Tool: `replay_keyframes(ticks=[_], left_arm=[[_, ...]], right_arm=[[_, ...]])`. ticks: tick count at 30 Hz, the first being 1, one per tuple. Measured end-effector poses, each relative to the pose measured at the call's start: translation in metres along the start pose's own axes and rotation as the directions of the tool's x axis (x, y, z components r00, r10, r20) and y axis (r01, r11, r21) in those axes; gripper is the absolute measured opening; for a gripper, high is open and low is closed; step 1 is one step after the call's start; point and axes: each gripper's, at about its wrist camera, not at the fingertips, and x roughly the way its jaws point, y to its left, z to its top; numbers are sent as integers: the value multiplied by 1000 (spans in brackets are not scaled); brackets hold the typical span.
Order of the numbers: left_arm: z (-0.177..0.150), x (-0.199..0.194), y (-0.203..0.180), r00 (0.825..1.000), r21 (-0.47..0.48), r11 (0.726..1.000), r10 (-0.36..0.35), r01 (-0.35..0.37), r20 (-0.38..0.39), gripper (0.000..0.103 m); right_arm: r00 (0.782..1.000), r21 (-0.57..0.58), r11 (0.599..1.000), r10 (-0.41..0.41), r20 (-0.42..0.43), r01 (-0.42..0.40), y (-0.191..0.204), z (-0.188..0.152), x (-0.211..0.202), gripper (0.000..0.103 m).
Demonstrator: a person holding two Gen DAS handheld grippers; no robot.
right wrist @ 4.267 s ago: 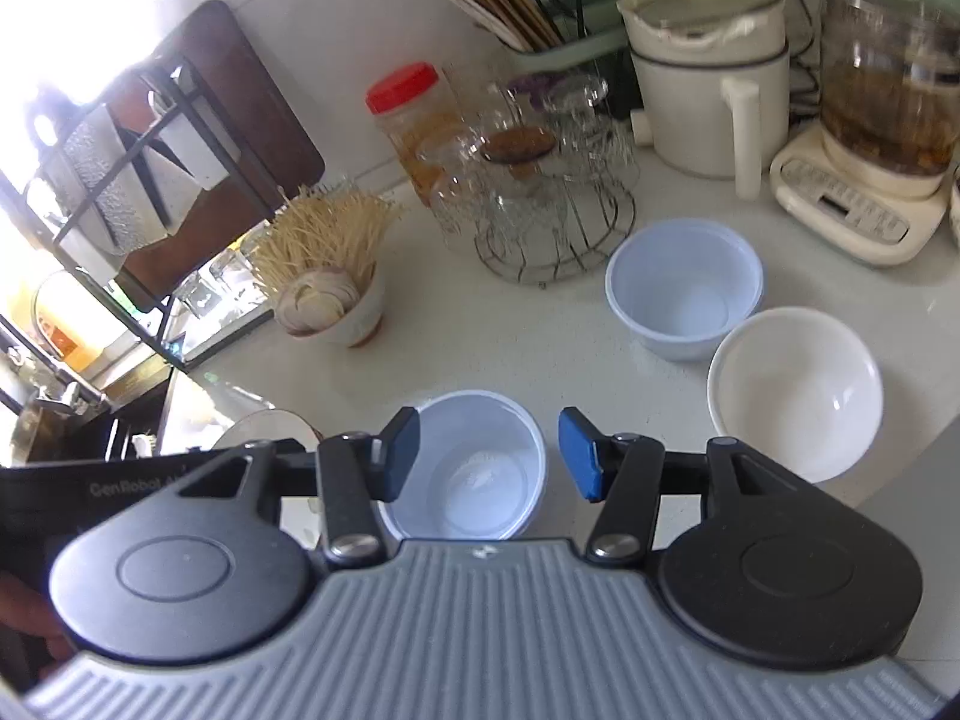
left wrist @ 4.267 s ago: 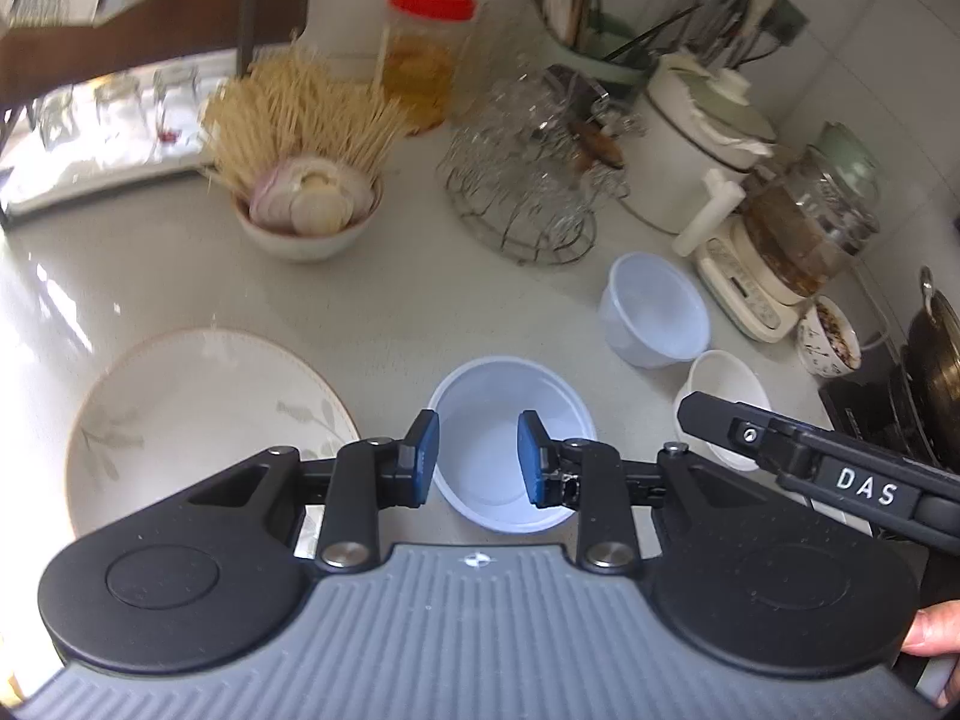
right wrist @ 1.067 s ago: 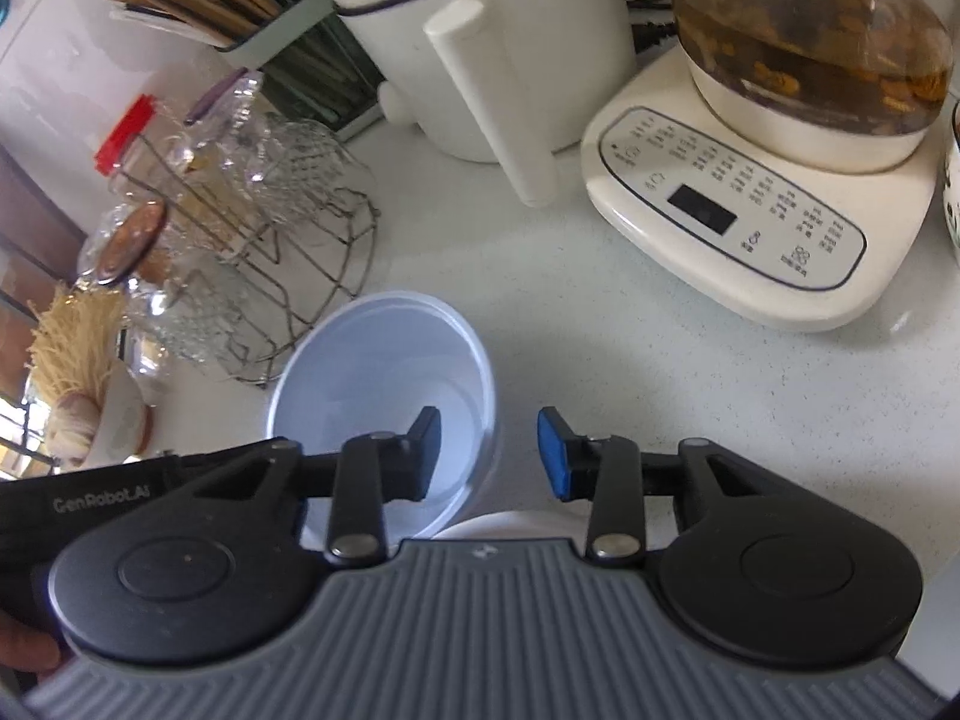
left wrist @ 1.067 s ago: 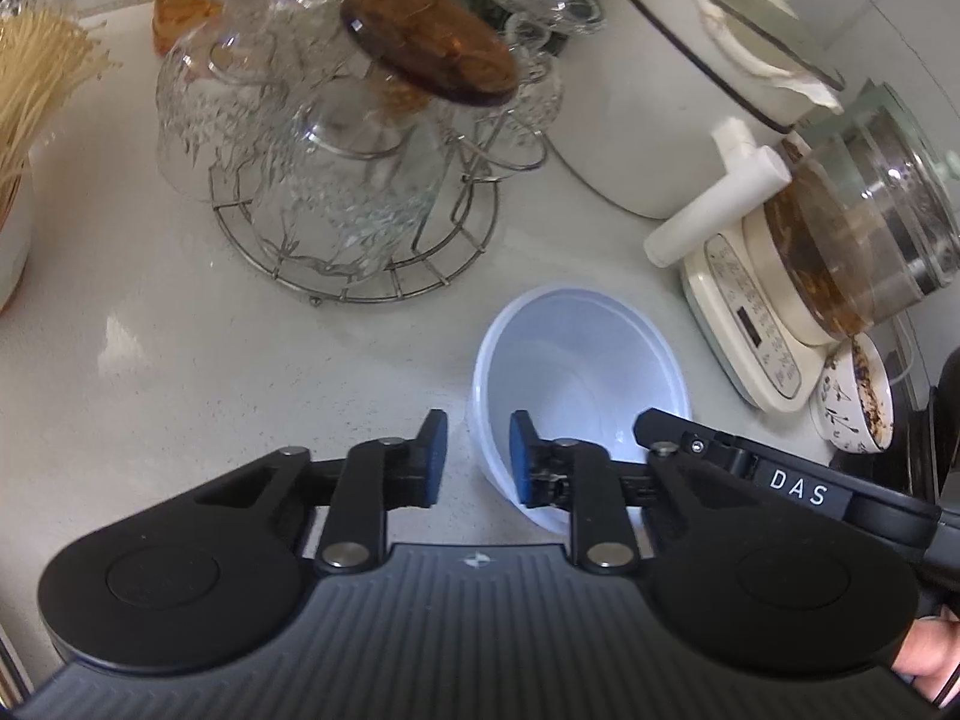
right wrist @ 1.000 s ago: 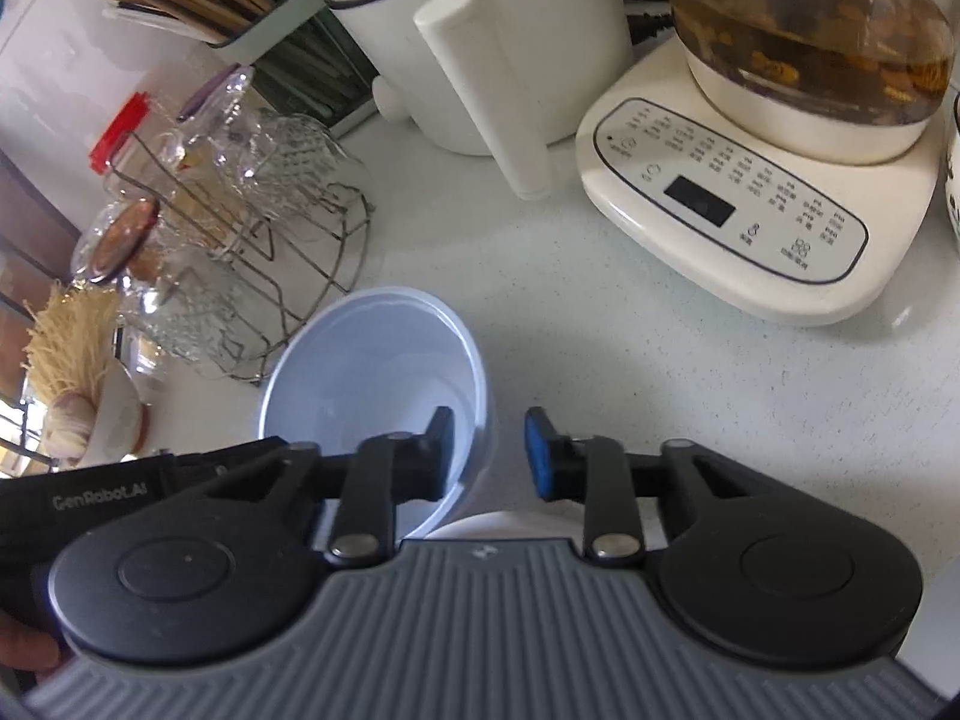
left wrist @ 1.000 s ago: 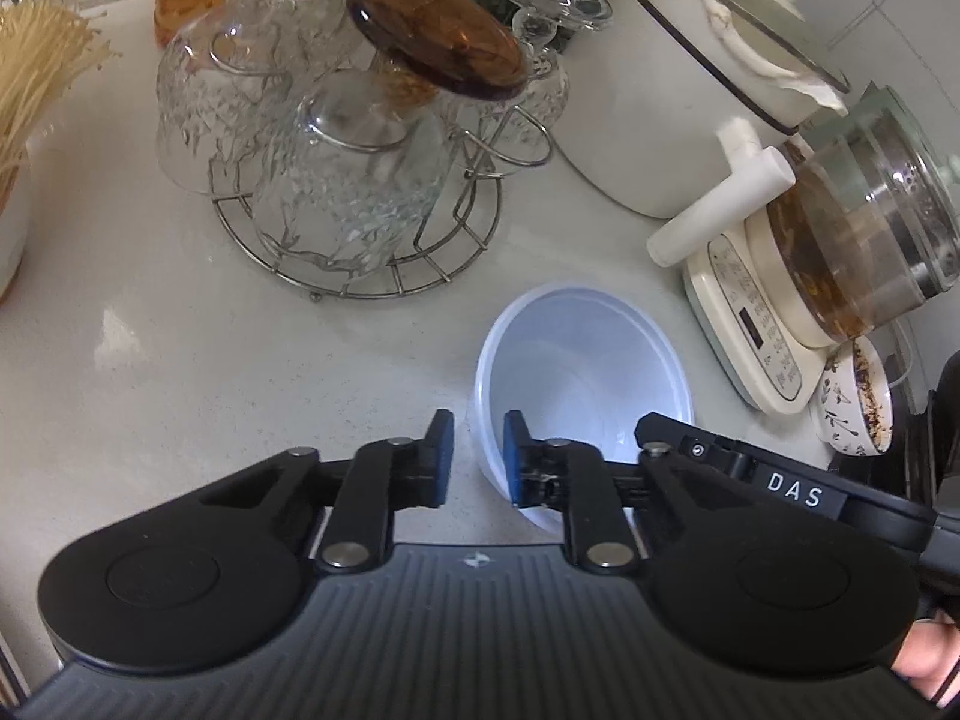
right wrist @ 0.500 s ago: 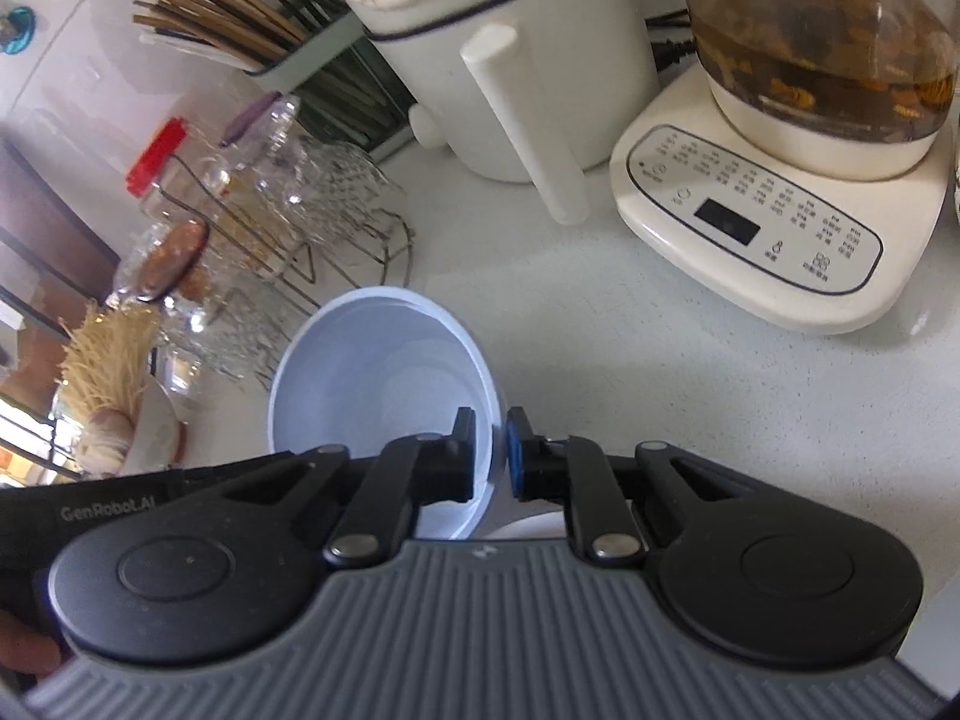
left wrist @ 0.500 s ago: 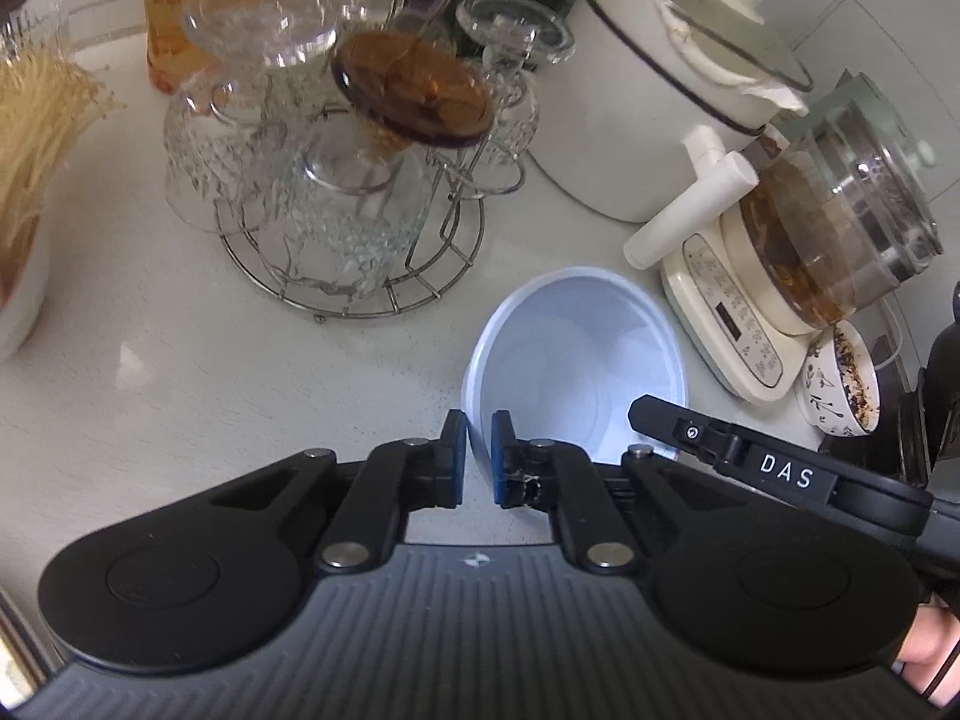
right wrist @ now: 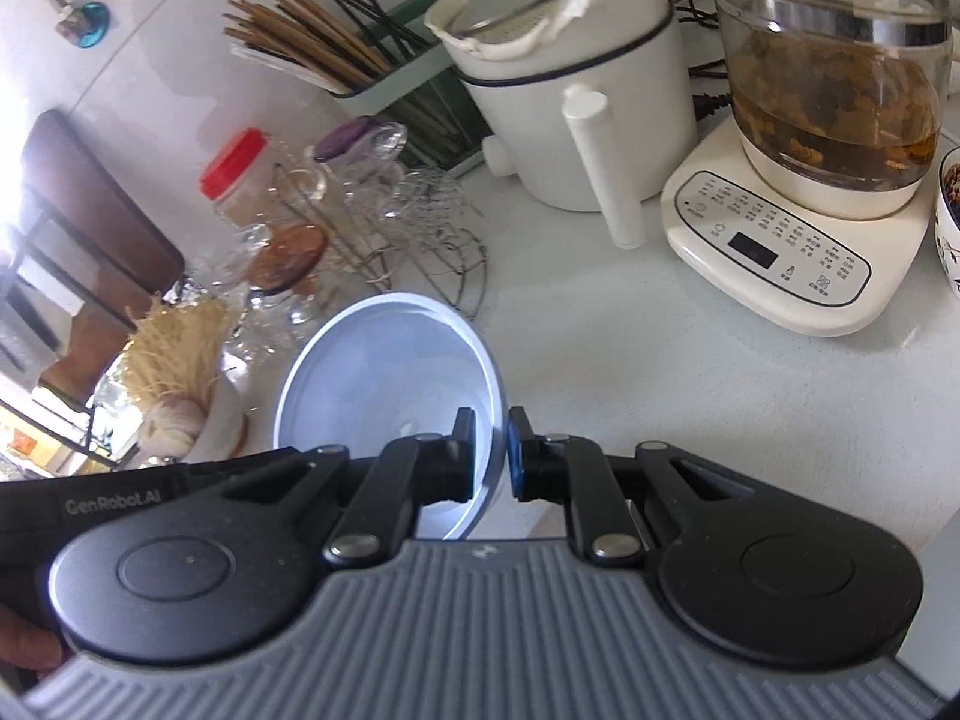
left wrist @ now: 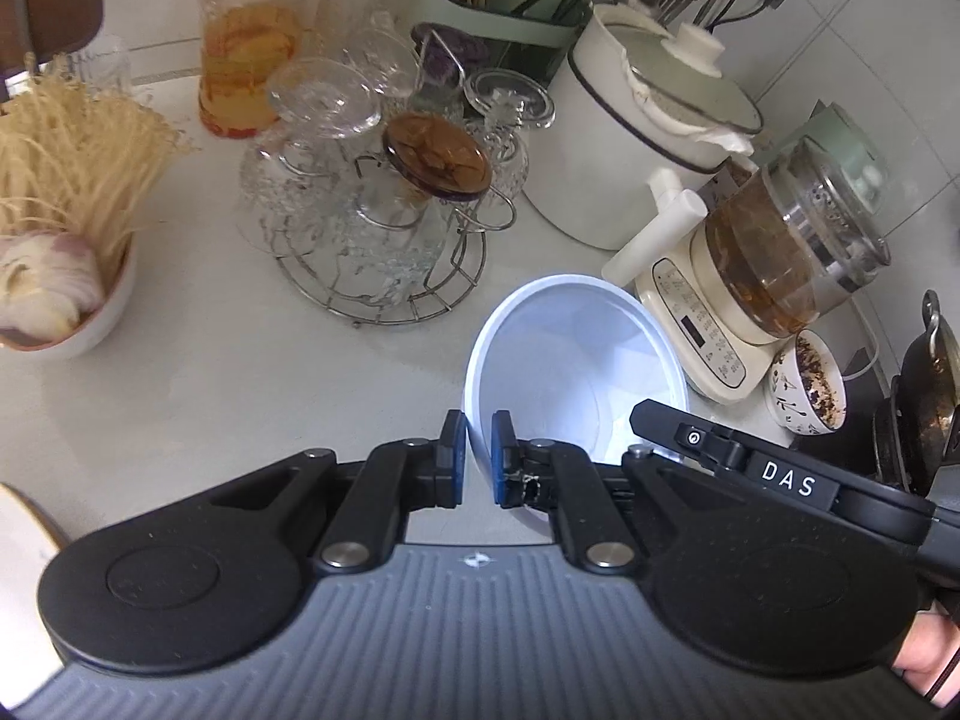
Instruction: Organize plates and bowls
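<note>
A pale blue plastic bowl [left wrist: 570, 360] is held tilted above the white counter by both grippers. My left gripper [left wrist: 477, 459] is shut on its left rim. My right gripper [right wrist: 491, 450] is shut on its right rim, and the bowl [right wrist: 384, 384] fills the middle of the right wrist view. The right gripper's black body [left wrist: 780, 480] shows at the right of the left wrist view. The edge of a white plate [left wrist: 18, 570] shows at the far left.
A wire rack of upturned glasses [left wrist: 372, 222] stands behind the bowl. A white pot [left wrist: 648, 150], a glass kettle on its base [left wrist: 780, 252] and a patterned cup [left wrist: 807, 384] stand at the right. A bowl of noodles and onion [left wrist: 54, 240] stands at the left.
Both grippers closed onto the blue bowl's rim and lifted it, tilted, off the counter. The view has pulled back and upward from the counter.
</note>
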Motion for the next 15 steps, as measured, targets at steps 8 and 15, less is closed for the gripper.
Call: replay_keyframes(ticks=[8, 15], left_arm=[[-13, -40, 20, 999, -21, 1000, -5, 6, 46, 10], [-25, -78, 51, 995, -41, 999, -6, 10, 102, 10]], right_arm=[[1000, -38, 999, 15, 16, -15, 32, -13, -18, 13], [999, -61, 997, 39, 24, -37, 66, -27, -23, 13]])
